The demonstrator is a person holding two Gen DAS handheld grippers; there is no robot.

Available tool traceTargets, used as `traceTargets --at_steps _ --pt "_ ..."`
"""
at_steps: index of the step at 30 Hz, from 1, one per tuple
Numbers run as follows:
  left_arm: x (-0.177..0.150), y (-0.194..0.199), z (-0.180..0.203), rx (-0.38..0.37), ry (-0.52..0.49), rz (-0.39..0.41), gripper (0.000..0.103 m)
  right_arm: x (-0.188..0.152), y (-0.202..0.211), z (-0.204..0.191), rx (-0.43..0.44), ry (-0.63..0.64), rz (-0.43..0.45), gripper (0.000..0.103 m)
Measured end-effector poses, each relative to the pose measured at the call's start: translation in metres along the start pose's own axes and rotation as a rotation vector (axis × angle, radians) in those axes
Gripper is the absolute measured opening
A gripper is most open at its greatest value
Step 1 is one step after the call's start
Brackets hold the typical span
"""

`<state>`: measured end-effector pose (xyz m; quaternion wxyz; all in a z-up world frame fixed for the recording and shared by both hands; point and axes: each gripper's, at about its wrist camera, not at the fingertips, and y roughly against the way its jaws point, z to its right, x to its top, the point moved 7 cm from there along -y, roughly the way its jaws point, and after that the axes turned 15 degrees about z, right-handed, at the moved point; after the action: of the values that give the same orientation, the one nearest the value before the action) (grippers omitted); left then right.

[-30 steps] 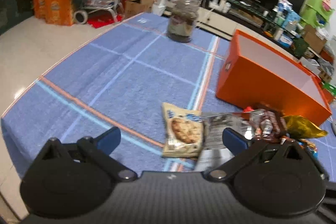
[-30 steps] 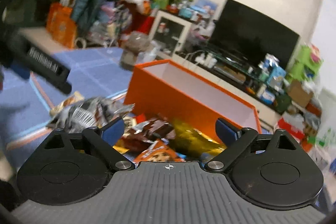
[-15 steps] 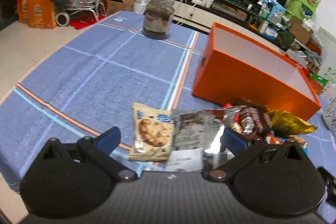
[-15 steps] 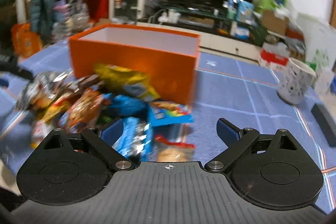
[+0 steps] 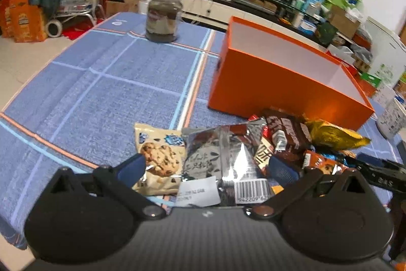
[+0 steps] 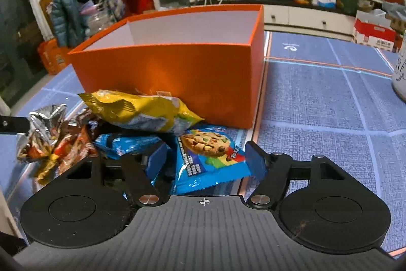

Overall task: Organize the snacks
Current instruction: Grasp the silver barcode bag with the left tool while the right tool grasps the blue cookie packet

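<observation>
An open orange box (image 5: 274,83) stands on the blue checked tablecloth; it also shows in the right wrist view (image 6: 177,67). A pile of snack packets lies in front of it. My left gripper (image 5: 206,168) is open over a cream cookie packet (image 5: 158,156) and a silver packet (image 5: 225,164). A brown chocolate packet (image 5: 286,131) and a yellow bag (image 5: 330,136) lie beyond. My right gripper (image 6: 205,156) is open around a blue cookie packet (image 6: 208,156). The yellow bag (image 6: 142,111) and a crumpled silver wrapper (image 6: 40,133) lie to its left.
A glass jar (image 5: 163,13) stands at the far side of the cloth. A white patterned cup (image 6: 399,73) is at the right edge. Cluttered shelves, a TV and a cart stand beyond the table. The left table edge (image 5: 15,103) drops to the floor.
Both grippers swung over the snack pile. The right one turned right and lowered around the blue cookie packet. The left one moved closer to the cream and silver packets.
</observation>
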<state>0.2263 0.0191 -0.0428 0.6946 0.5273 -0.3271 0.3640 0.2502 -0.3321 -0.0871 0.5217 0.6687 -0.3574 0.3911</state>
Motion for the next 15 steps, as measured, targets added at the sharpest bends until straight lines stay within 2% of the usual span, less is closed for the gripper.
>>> traceTargets --at_steps 3,6,8,11,15 --pt "0.000 -0.003 -0.001 -0.004 -0.011 -0.005 0.103 -0.003 -0.009 0.002 0.014 0.002 -0.026 0.063" --pt "0.002 -0.002 -0.003 -0.006 0.019 -0.004 0.103 -0.002 -0.014 0.004 0.018 0.003 -0.029 0.069" --pt "0.004 -0.002 -0.002 -0.016 0.025 -0.003 0.102 0.000 -0.016 0.004 0.031 0.010 -0.033 0.077" --pt "0.002 -0.004 0.004 -0.015 0.004 -0.007 0.103 -0.002 -0.022 0.004 0.057 0.023 -0.066 0.078" --pt "-0.004 -0.010 0.009 0.009 -0.036 -0.024 0.103 -0.006 -0.030 0.011 0.076 -0.037 -0.094 0.083"
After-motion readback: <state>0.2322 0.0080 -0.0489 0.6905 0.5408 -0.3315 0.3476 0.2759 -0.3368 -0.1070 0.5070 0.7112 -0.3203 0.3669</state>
